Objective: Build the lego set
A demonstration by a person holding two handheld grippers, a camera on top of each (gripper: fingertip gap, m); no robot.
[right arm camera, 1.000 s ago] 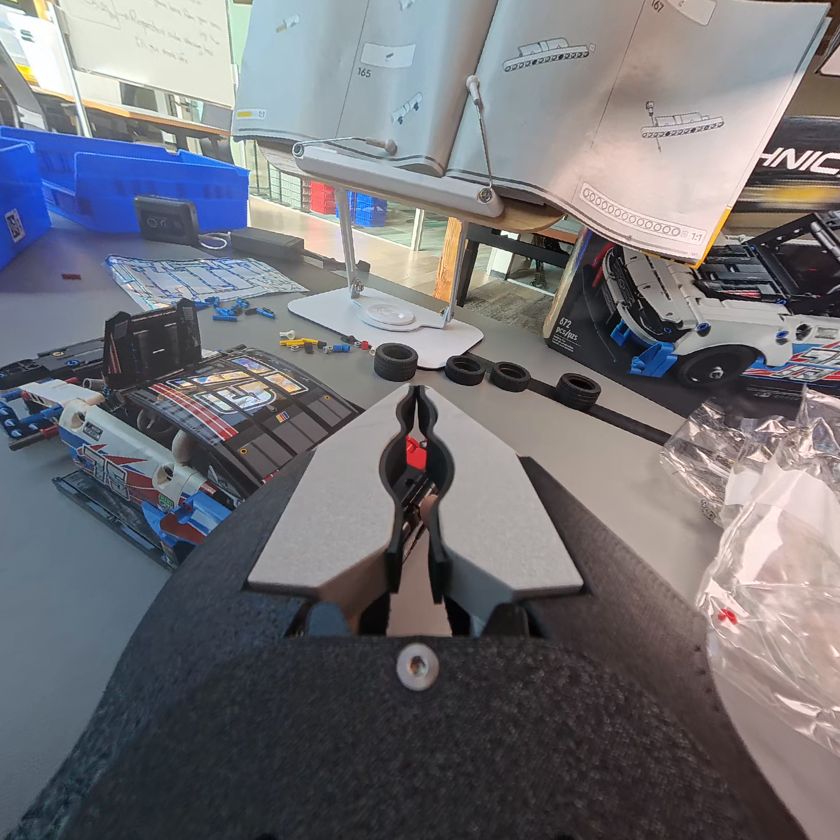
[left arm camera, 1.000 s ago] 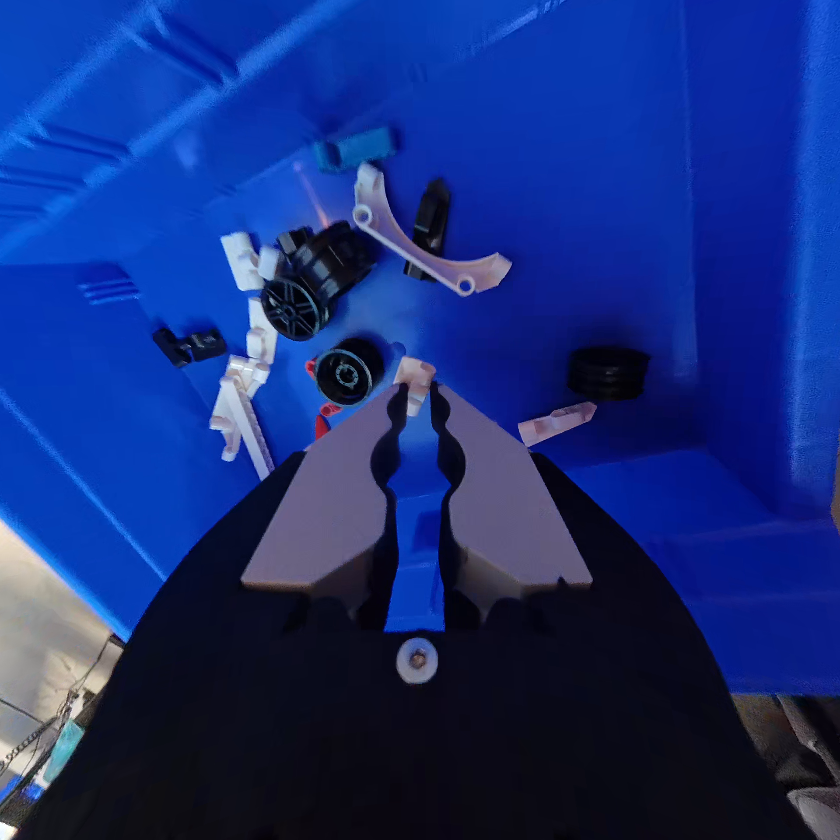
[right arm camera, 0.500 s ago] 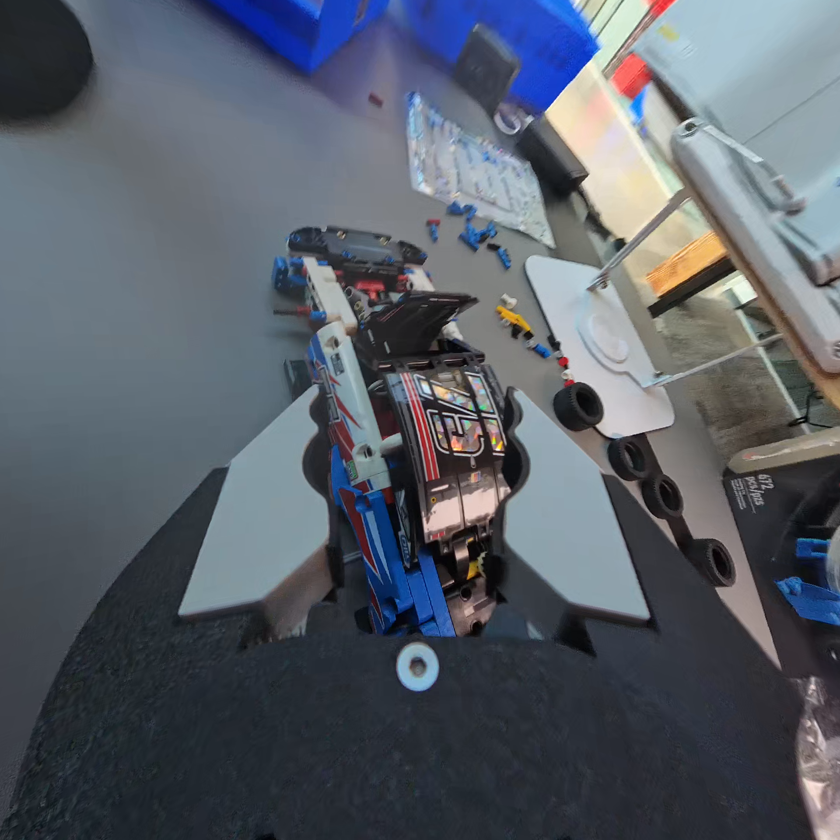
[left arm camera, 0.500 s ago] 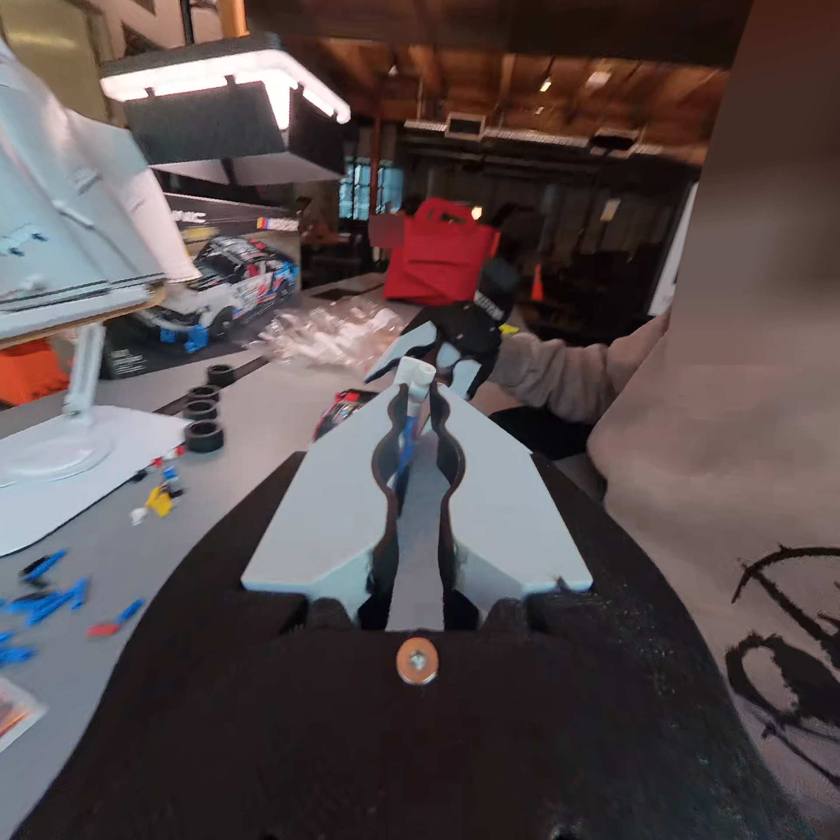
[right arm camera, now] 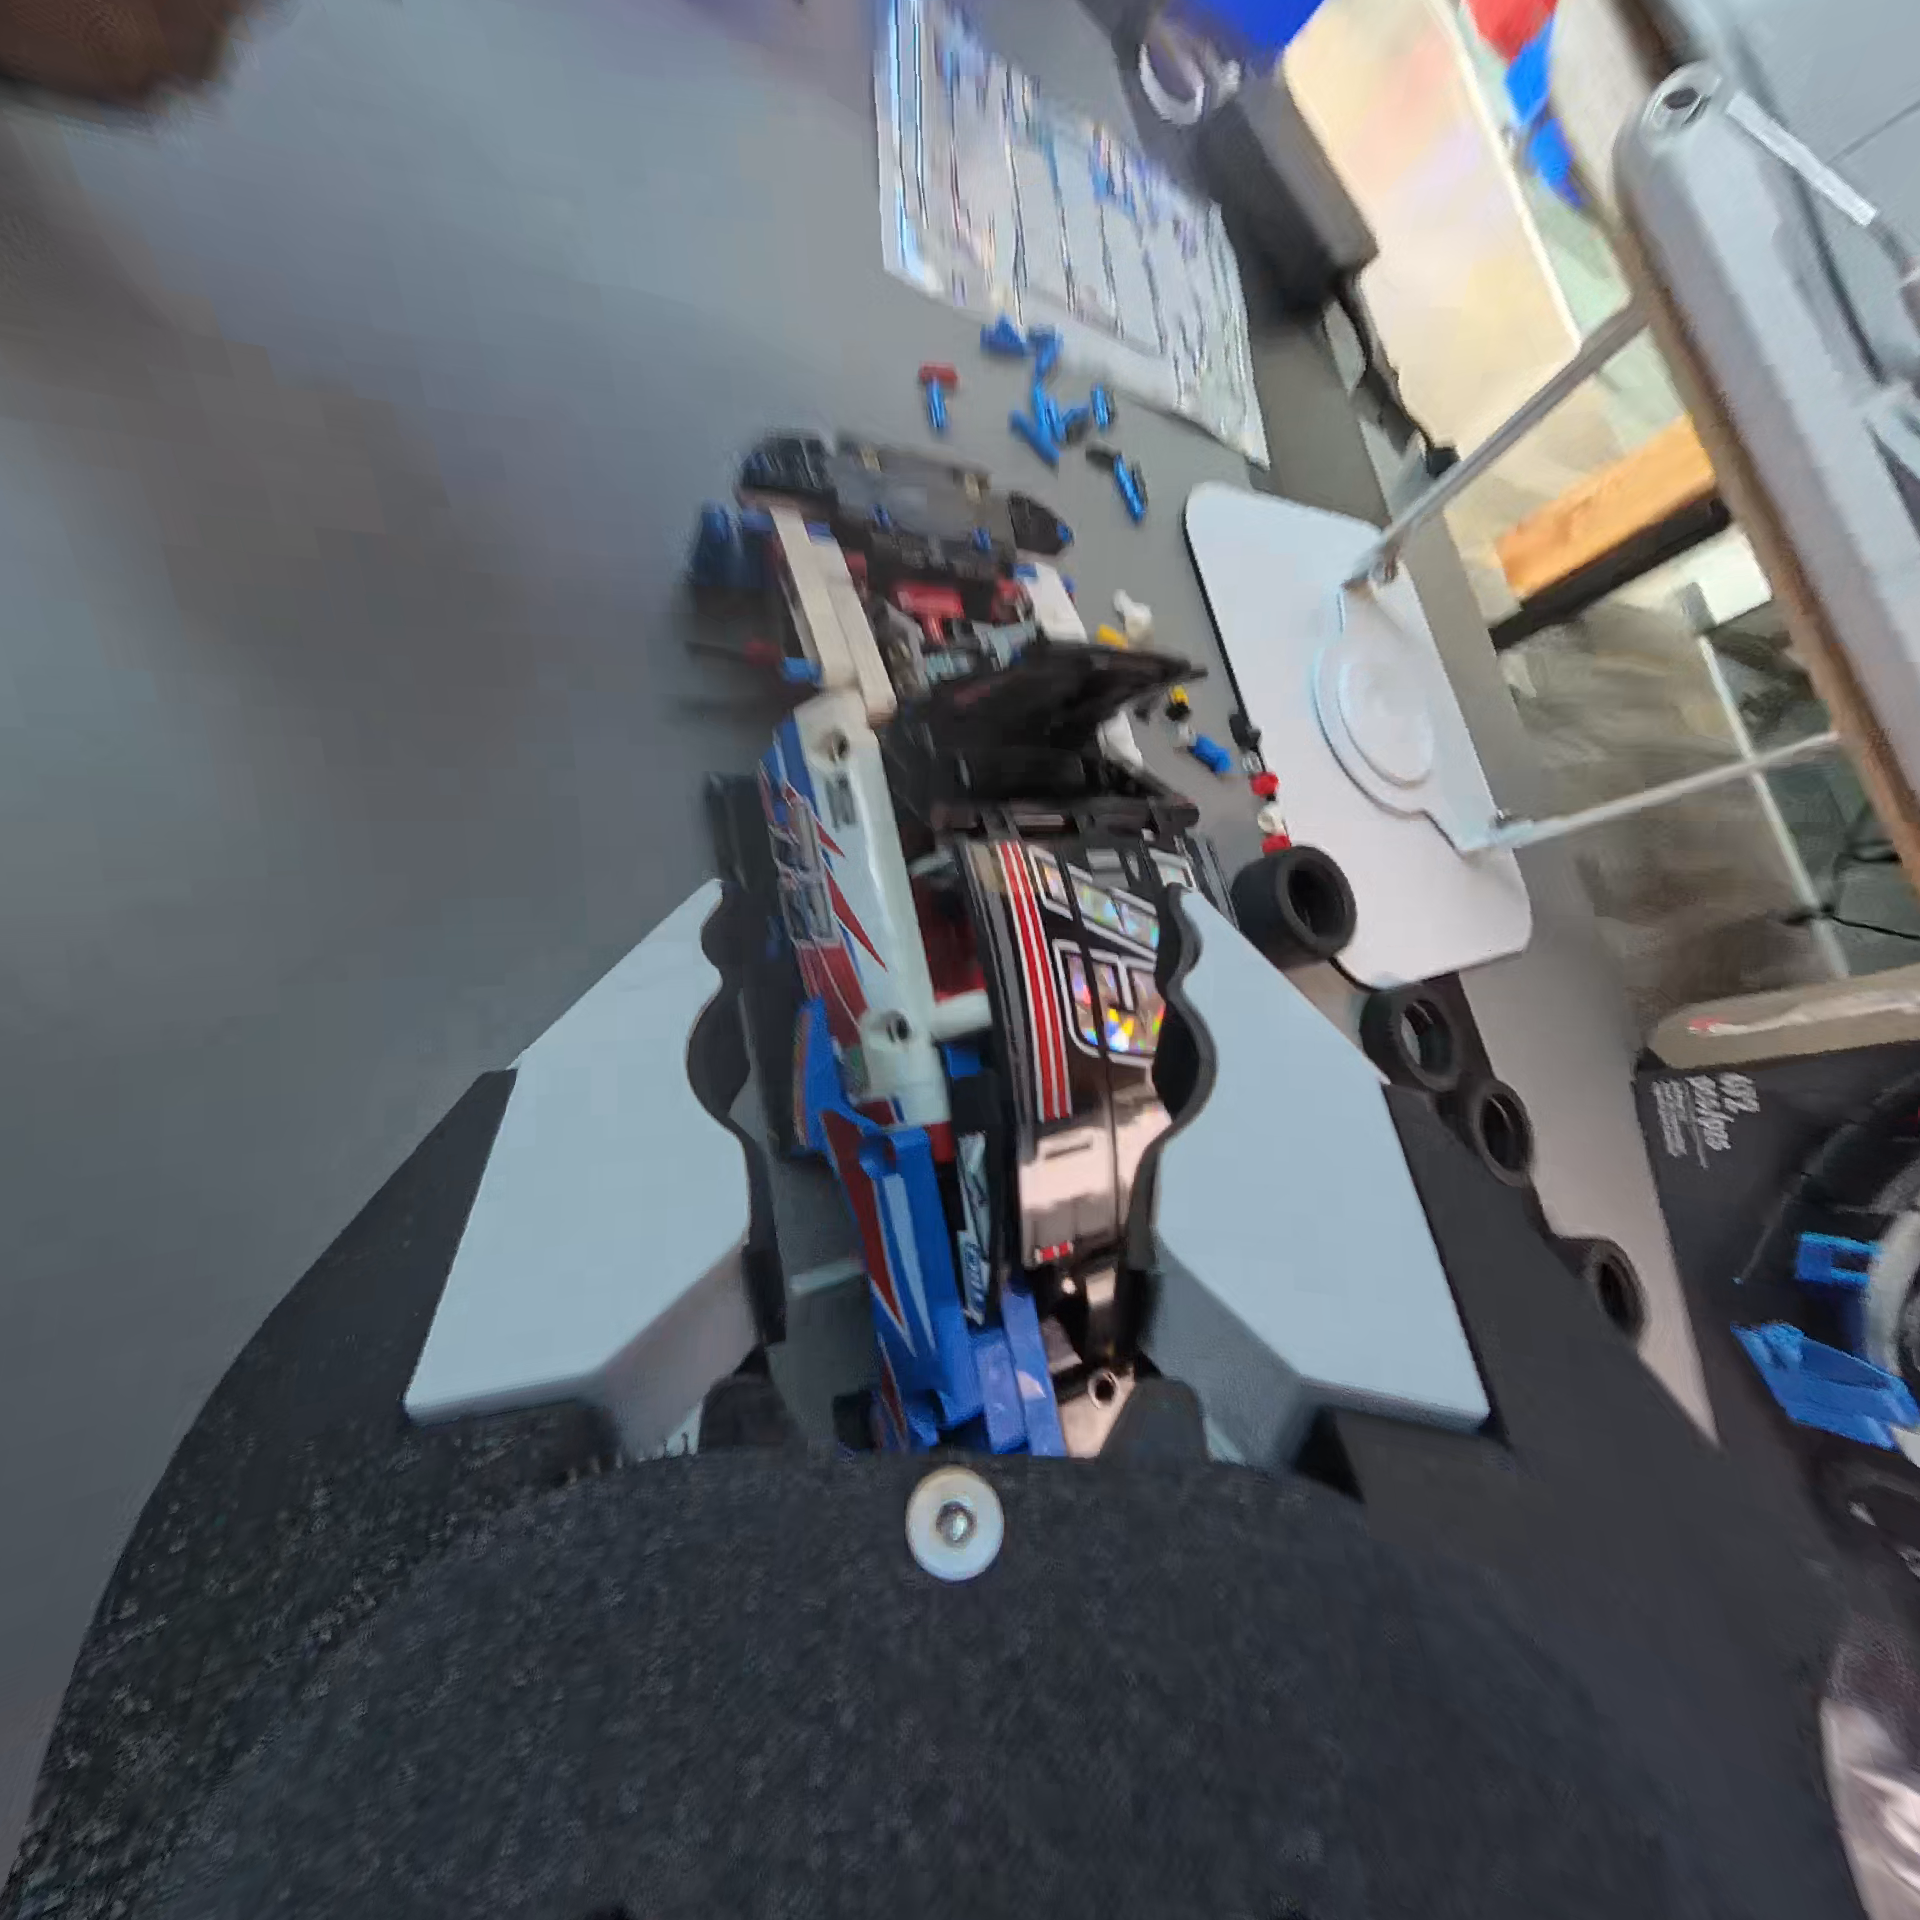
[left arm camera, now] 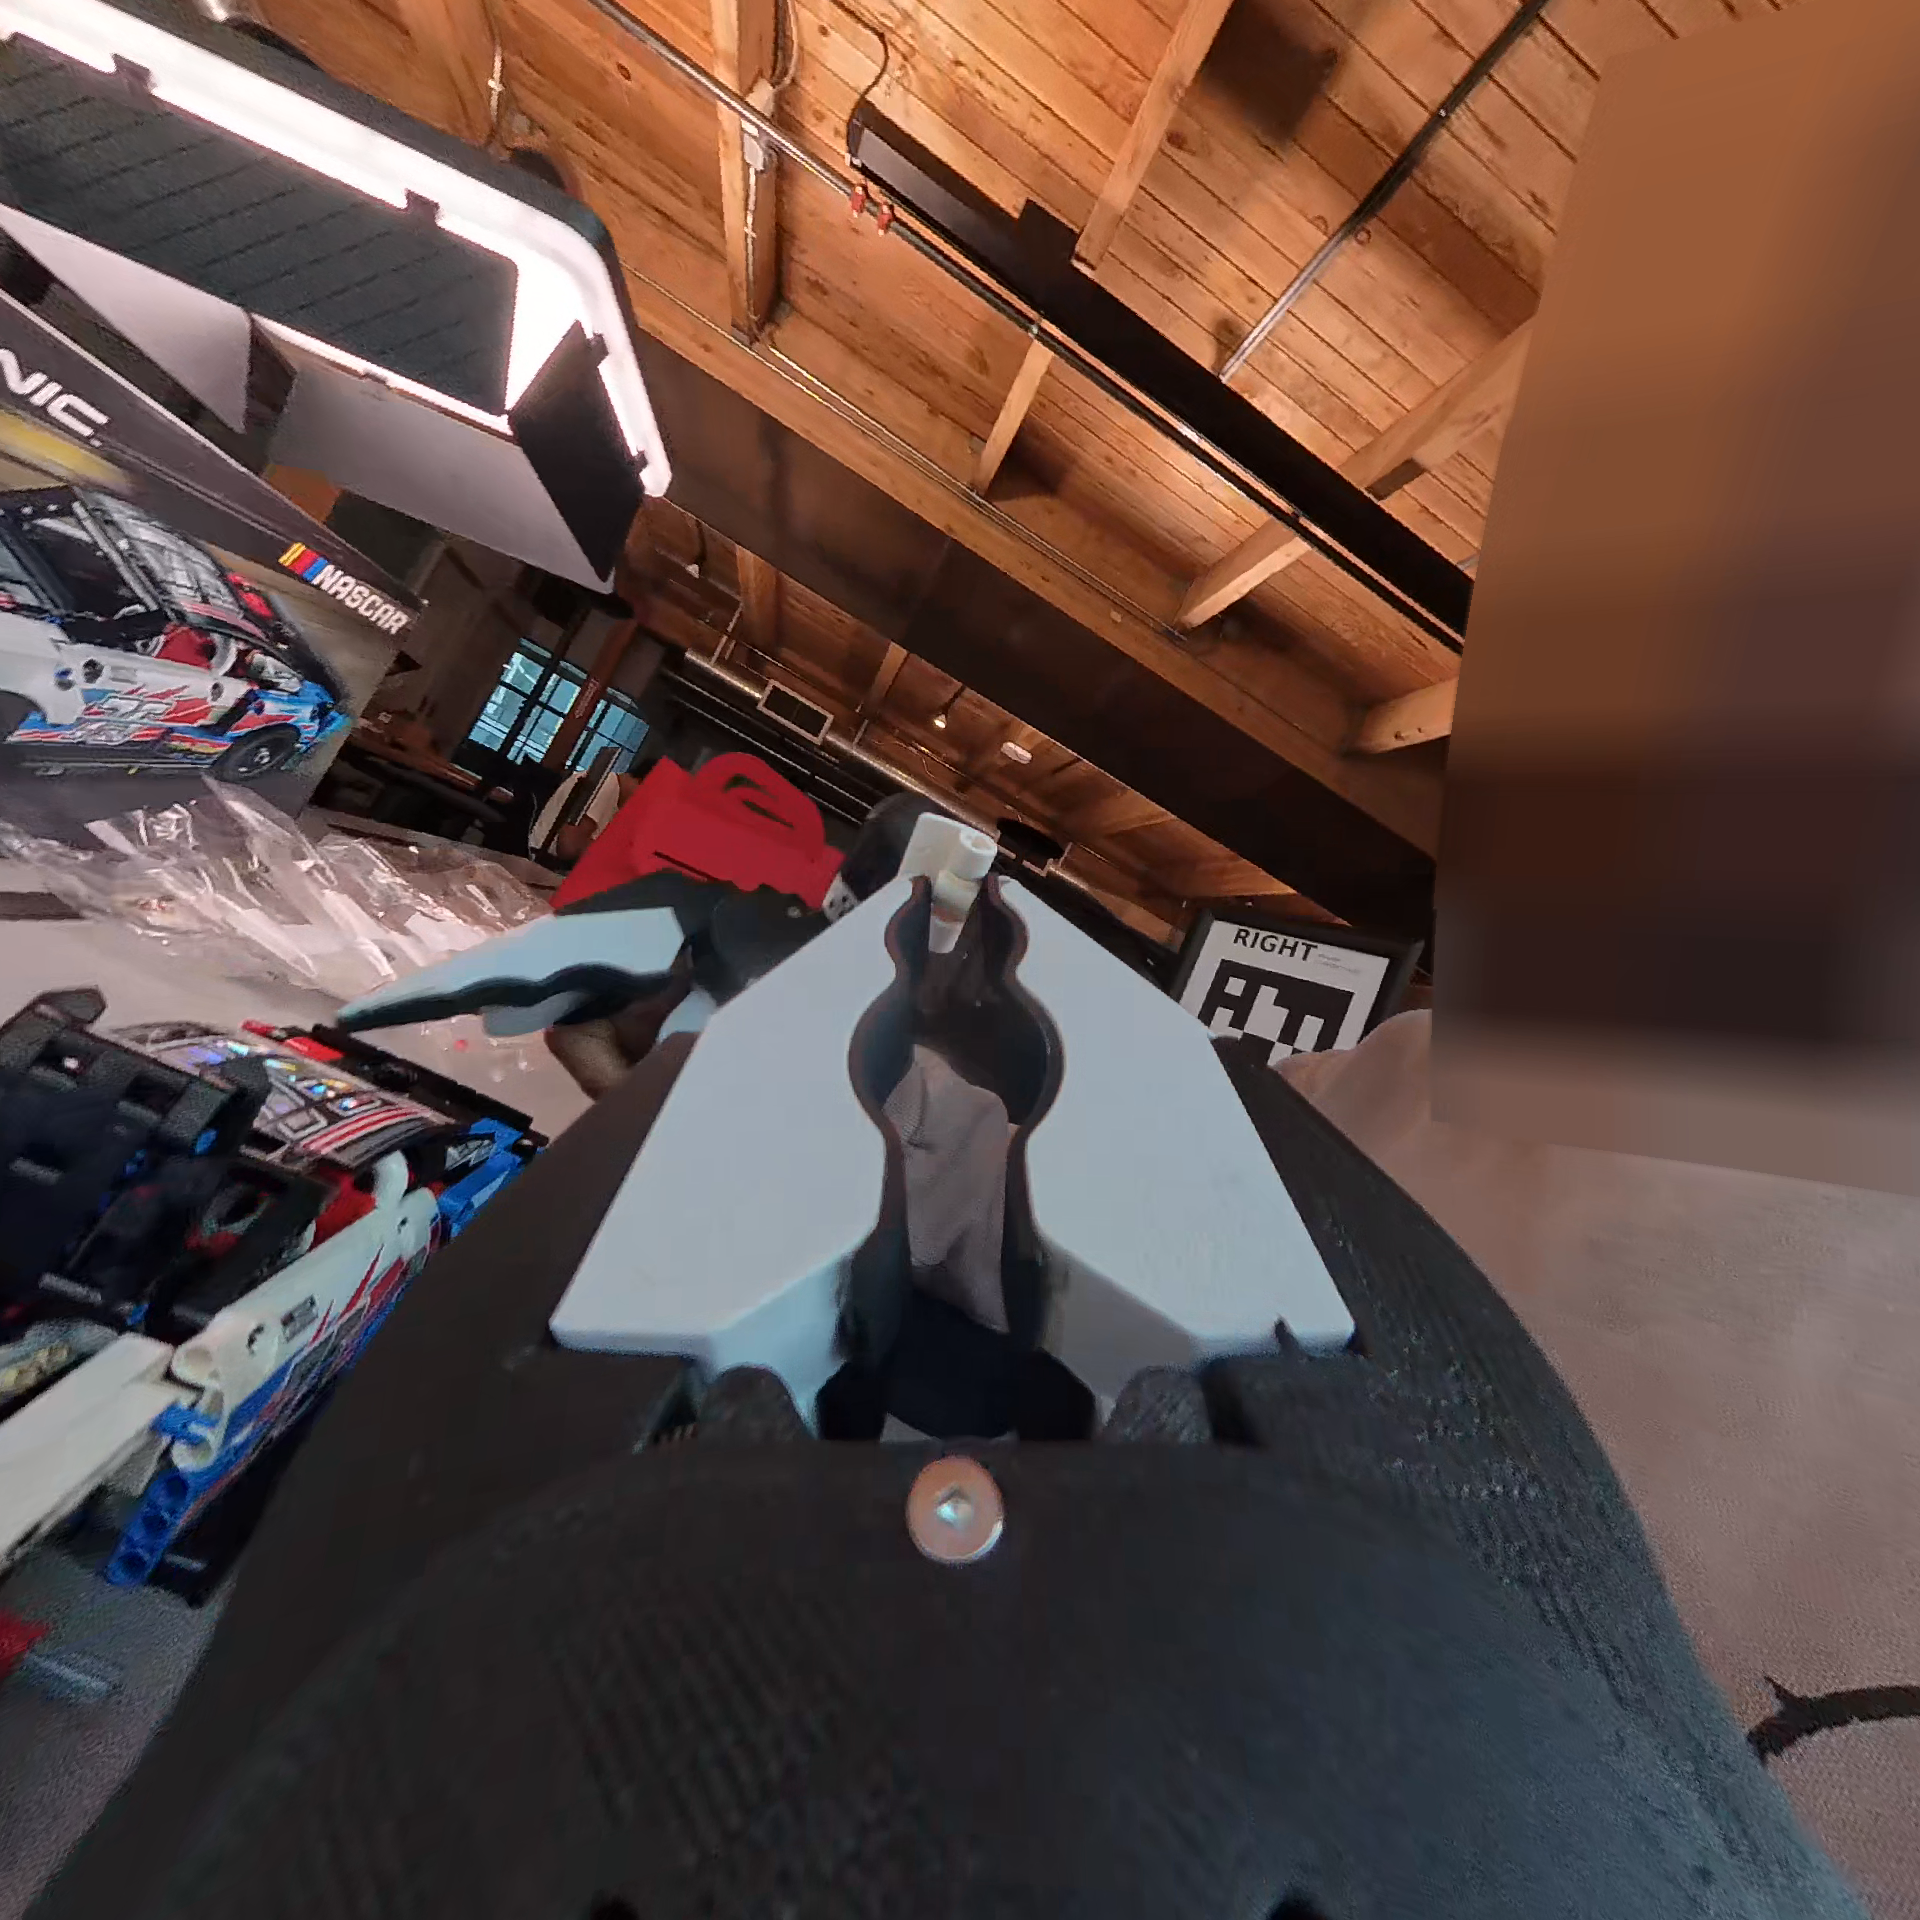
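- Your left gripper has its fingers closed on a small white piece, pinched at the very tips, with its stub sticking up past them; it points up toward the wooden ceiling, not at the model.
- Your right gripper has its fingers spread wide, one on each side of the car model. I cannot tell whether they touch the body or only straddle it above; the picture is blurred.
- The car model lies on the grey table, to the left of and below your left gripper in its own view, nose toward the right gripper's camera.
- Done, by the look of it: chassis, white and blue side panels, and the black roof with striped, shiny stickers are in place.
- Left to do: four black tyres stand loose in a row on the right, by the white base of the book stand, so the wheels are not yet on. The far end of the model looks open, with red and grey parts showing.
- Loose blue pins lie far out beside a sheet of stickers, so more connectors are probably still to be used.
- The white piece is not yet fitted; I judge the build well advanced but not finished.
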